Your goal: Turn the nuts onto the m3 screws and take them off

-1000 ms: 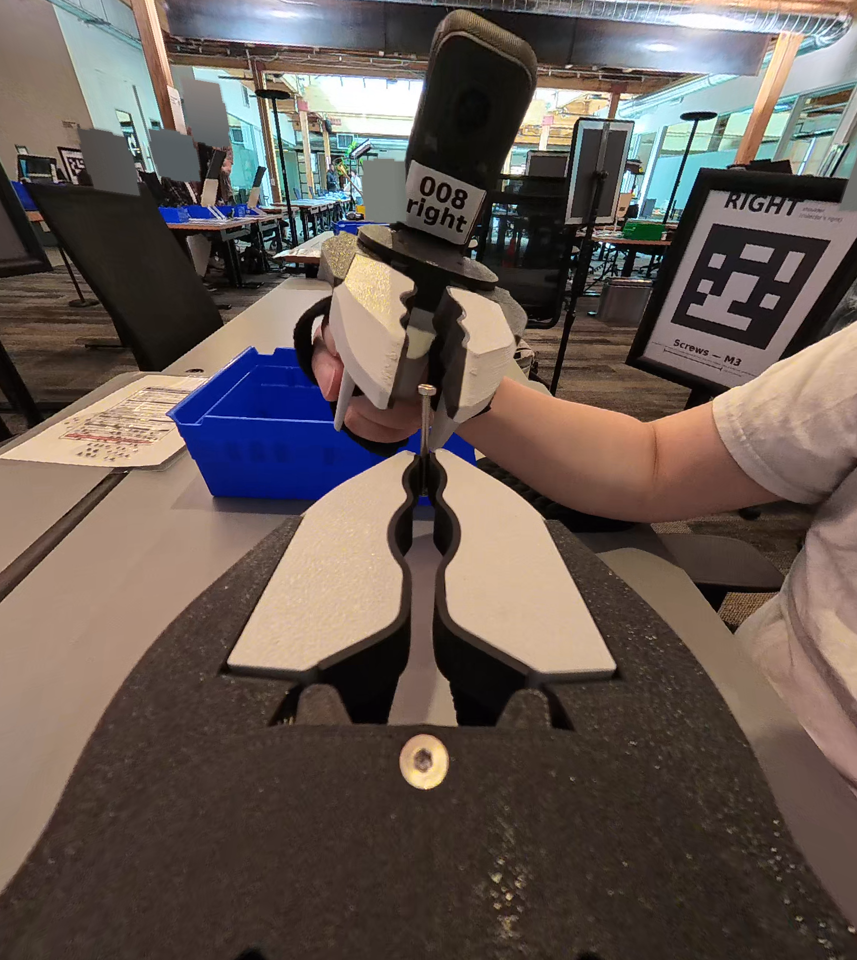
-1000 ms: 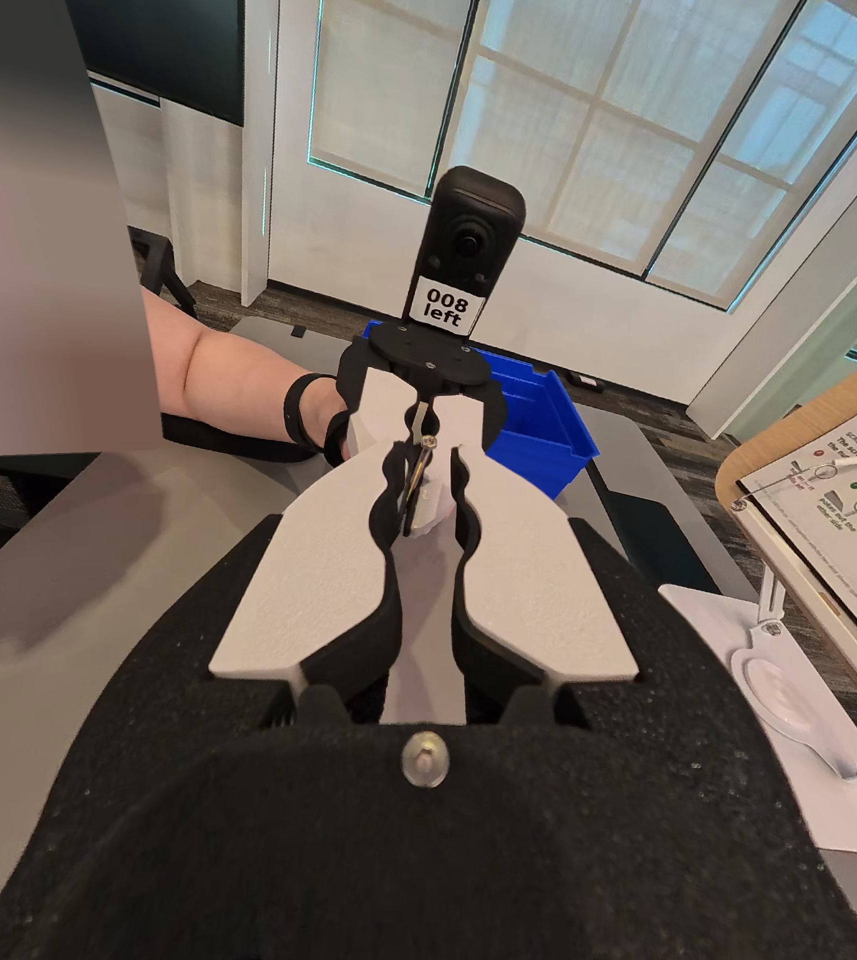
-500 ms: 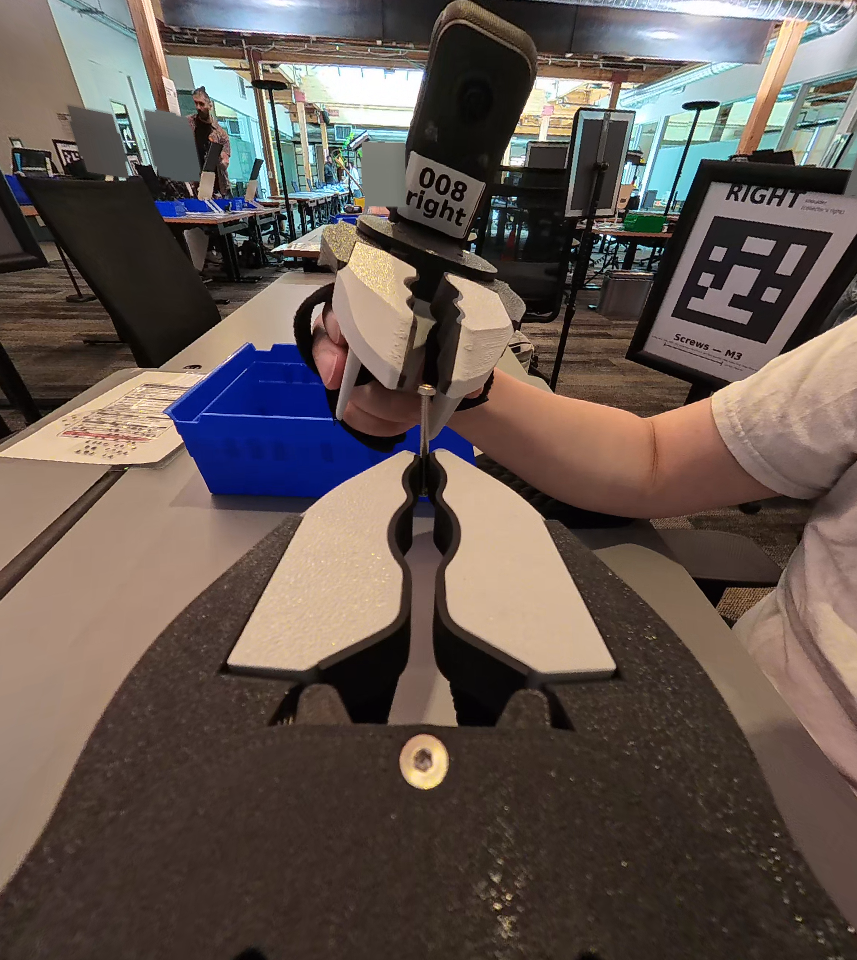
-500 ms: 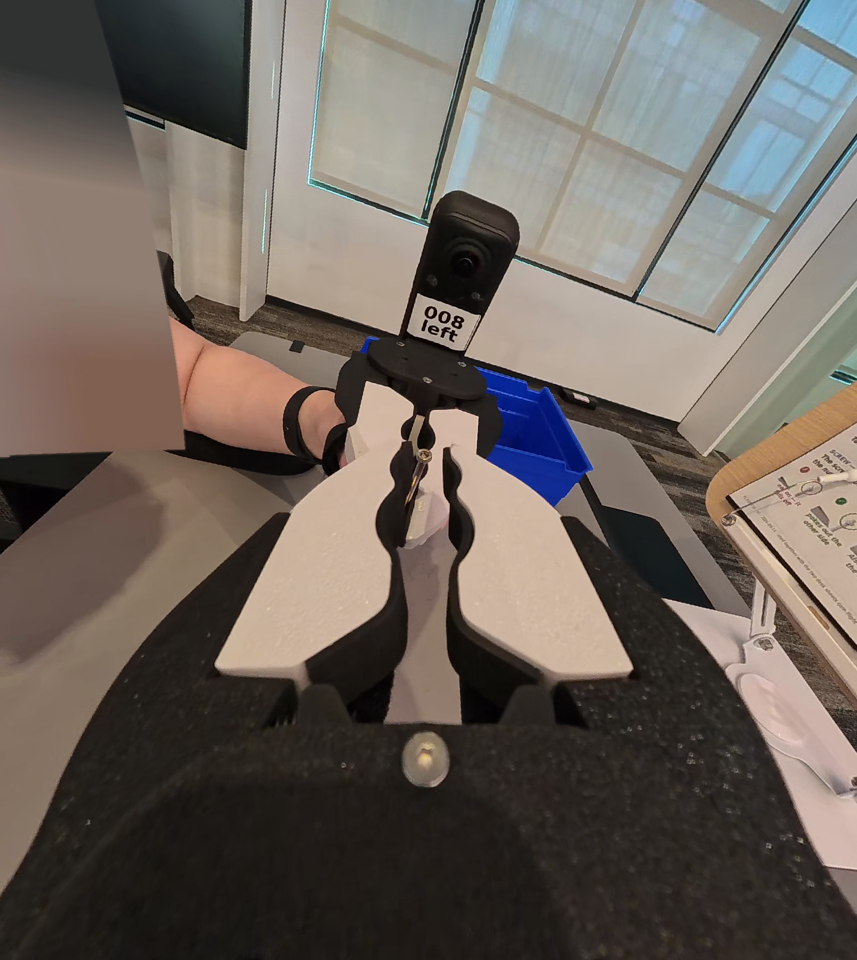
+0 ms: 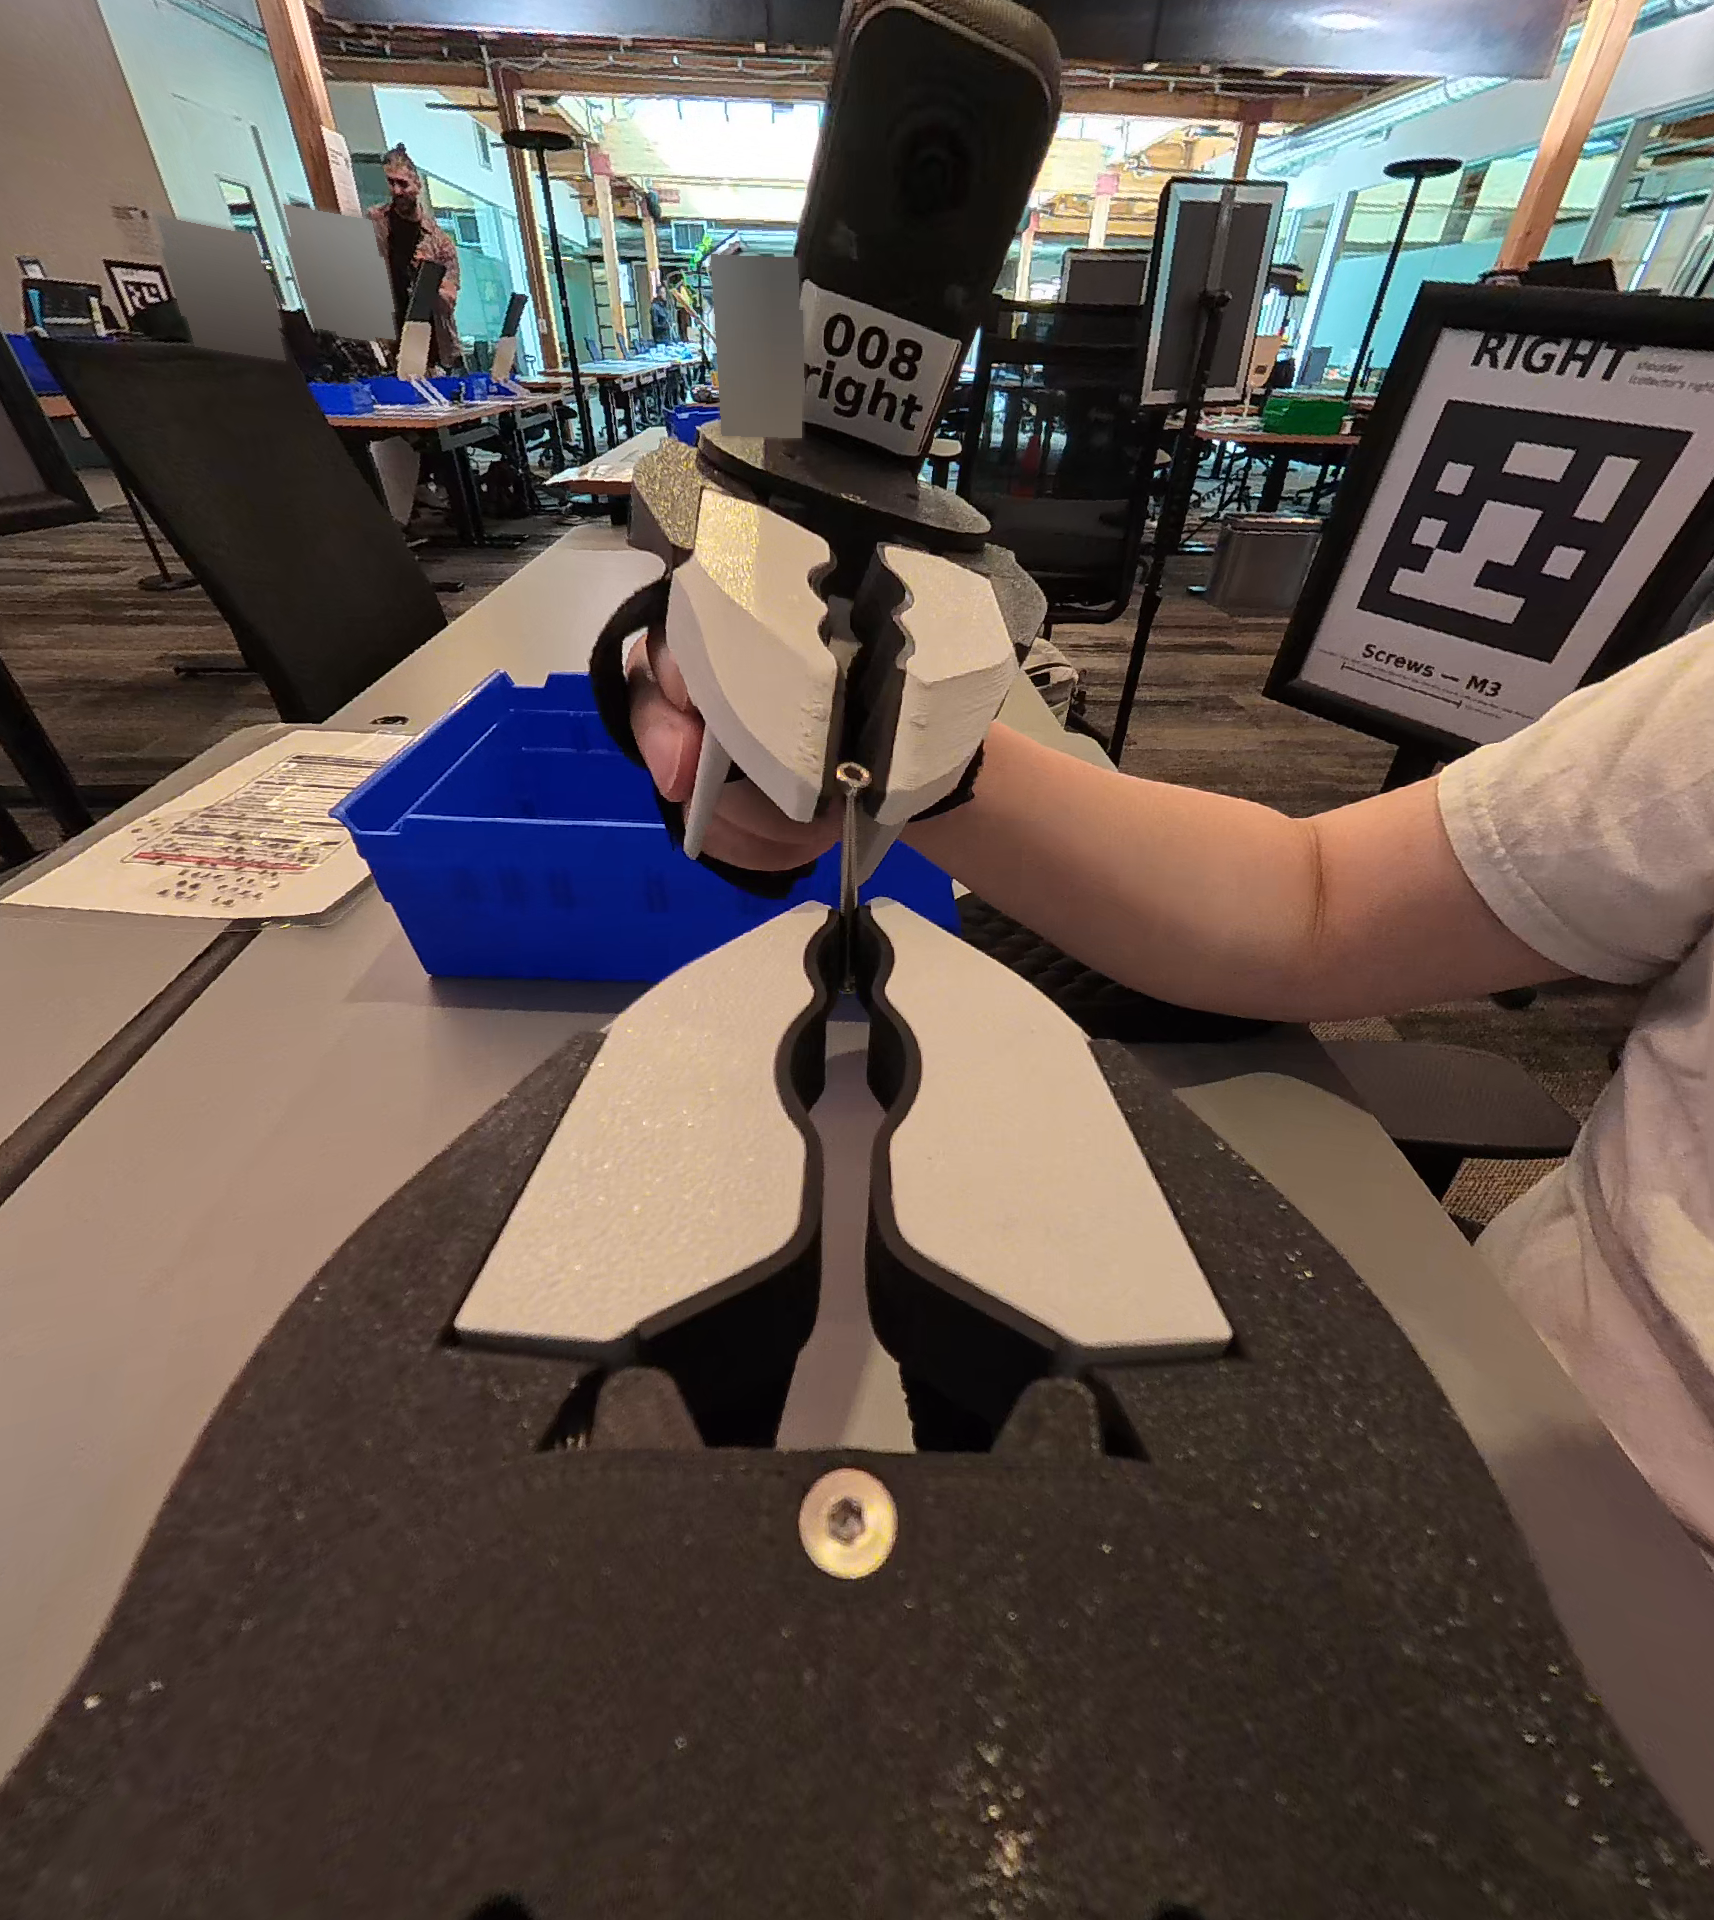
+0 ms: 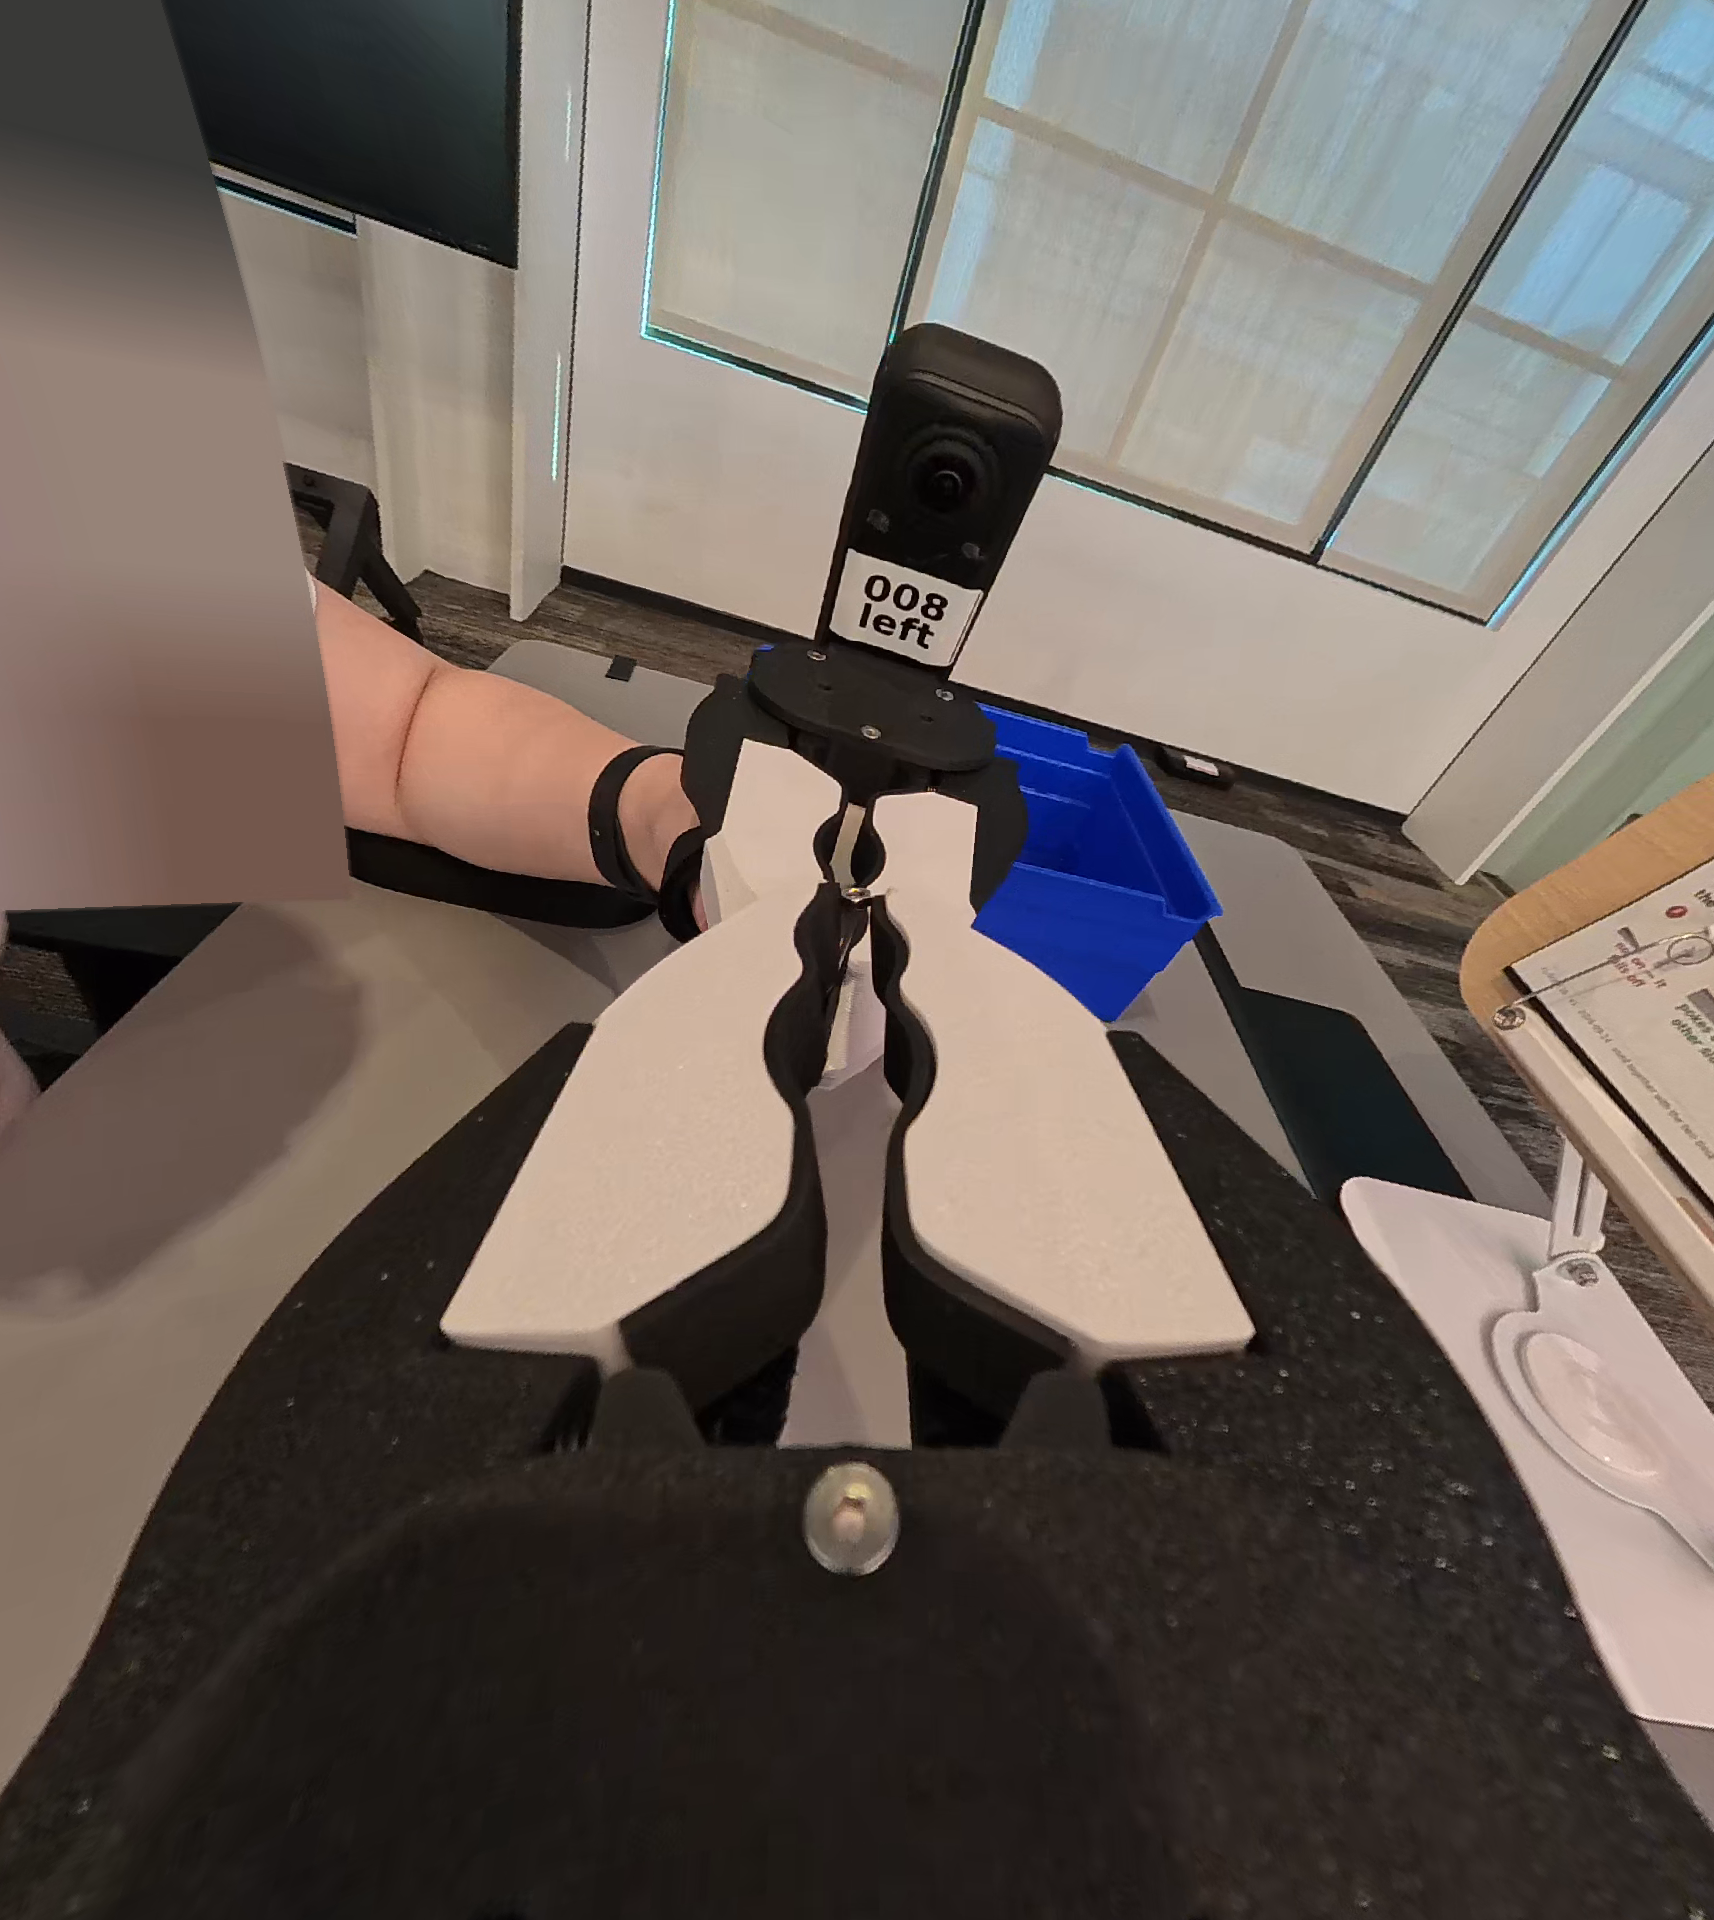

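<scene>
A thin M3 screw (image 5: pixel 848 852) stands upright between the two grippers, above the grey table (image 5: pixel 105 1091). My left gripper (image 5: pixel 848 923) is shut on the screw's lower end. My right gripper (image 6: pixel 848 902) faces it from the other side and is shut on a small silver nut (image 6: pixel 858 894) at the screw's top. The left wrist view shows this nut (image 5: pixel 849 774) at the right gripper's (image 5: pixel 848 800) closed fingertips. The screw thread inside the nut is hidden.
A blue bin (image 5: pixel 562 862) sits on the table just behind the grippers, and also shows in the right wrist view (image 6: pixel 1092 894). A laminated sheet (image 5: pixel 209 831) lies to its left. A framed marker sign (image 5: pixel 1518 520) and an instruction board (image 6: pixel 1684 987) on a white stand (image 6: pixel 1559 1403) flank the table. Less than 4 cm separates the two grippers' tips.
Both grippers stay shut on the screw and nut. The right gripper has rocked slightly about the screw's axis. The screw stays in the same place.
</scene>
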The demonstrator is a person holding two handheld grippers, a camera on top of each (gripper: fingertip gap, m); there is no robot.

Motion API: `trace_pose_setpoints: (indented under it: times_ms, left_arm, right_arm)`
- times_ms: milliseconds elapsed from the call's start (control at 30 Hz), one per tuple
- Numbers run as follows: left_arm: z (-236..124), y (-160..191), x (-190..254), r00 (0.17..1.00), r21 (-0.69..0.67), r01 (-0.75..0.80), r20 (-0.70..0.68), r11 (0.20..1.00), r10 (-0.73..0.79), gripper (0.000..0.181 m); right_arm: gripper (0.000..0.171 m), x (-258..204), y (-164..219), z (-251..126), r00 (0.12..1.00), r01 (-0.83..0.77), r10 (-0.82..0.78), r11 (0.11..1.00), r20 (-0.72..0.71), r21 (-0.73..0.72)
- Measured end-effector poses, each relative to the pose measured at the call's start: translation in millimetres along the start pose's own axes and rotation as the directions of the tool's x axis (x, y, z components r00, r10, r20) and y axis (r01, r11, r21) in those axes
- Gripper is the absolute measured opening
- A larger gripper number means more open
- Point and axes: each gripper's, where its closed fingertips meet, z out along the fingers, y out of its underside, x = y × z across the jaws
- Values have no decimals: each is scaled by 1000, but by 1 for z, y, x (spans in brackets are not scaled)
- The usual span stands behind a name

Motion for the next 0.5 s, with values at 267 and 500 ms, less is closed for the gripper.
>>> trace_pose_setpoints:
  times_ms: [267,500]
  left_arm:
    - [1,2,0,1000,-5,2,-3,1000,-2,2]
    - [2,-1,3,1000,12,1,-19,1000,-1,2]
  right_arm:
    - [5,-1,2,-1,1000,-19,19,1000,22,8]
    - [5,-4,-1,-2,997,-45,42,997,59,56]
